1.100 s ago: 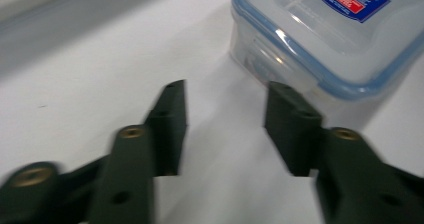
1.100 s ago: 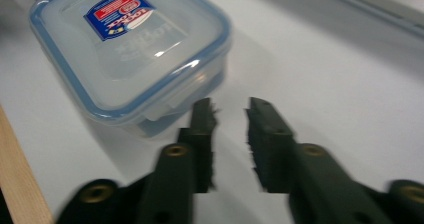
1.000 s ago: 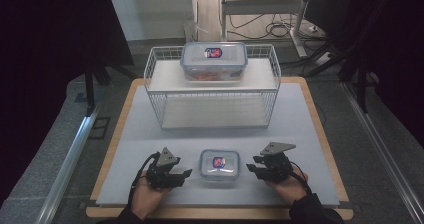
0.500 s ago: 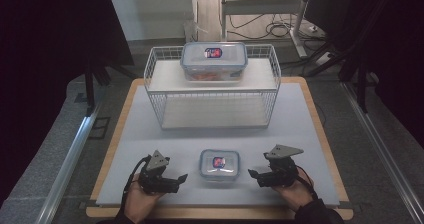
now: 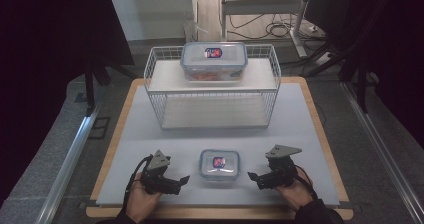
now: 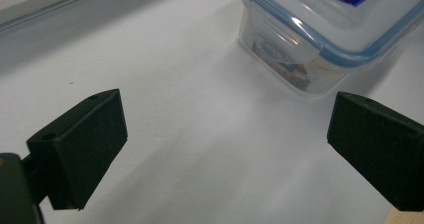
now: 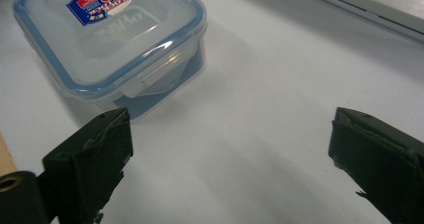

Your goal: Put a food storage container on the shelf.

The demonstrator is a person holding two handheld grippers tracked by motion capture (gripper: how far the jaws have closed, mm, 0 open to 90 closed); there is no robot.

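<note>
A small clear box with a blue-rimmed lid and a red-and-blue label (image 5: 219,165) sits on the white mat near the front edge. My left gripper (image 5: 181,182) lies to its left, pointing at it and a short gap away. In the left gripper view the box (image 6: 320,29) stands ahead of the left gripper (image 6: 225,149). My right gripper (image 5: 254,177) mirrors it on the right side. In the right gripper view the box (image 7: 110,39) lies ahead and to the left of the right gripper (image 7: 230,159). Both pairs of jaws have just been opening and stand wide, with only bare mat between them.
A white wire rack (image 5: 212,96) stands at the back of the mat, with a larger clear lidded box (image 5: 214,60) on its top shelf. The mat lies on a wooden board (image 5: 320,134). Metal rails run along both sides of the table.
Both pairs of jaws have spread wider. The right hand has shifted slightly outward from the small box; the left hand has stayed put.
</note>
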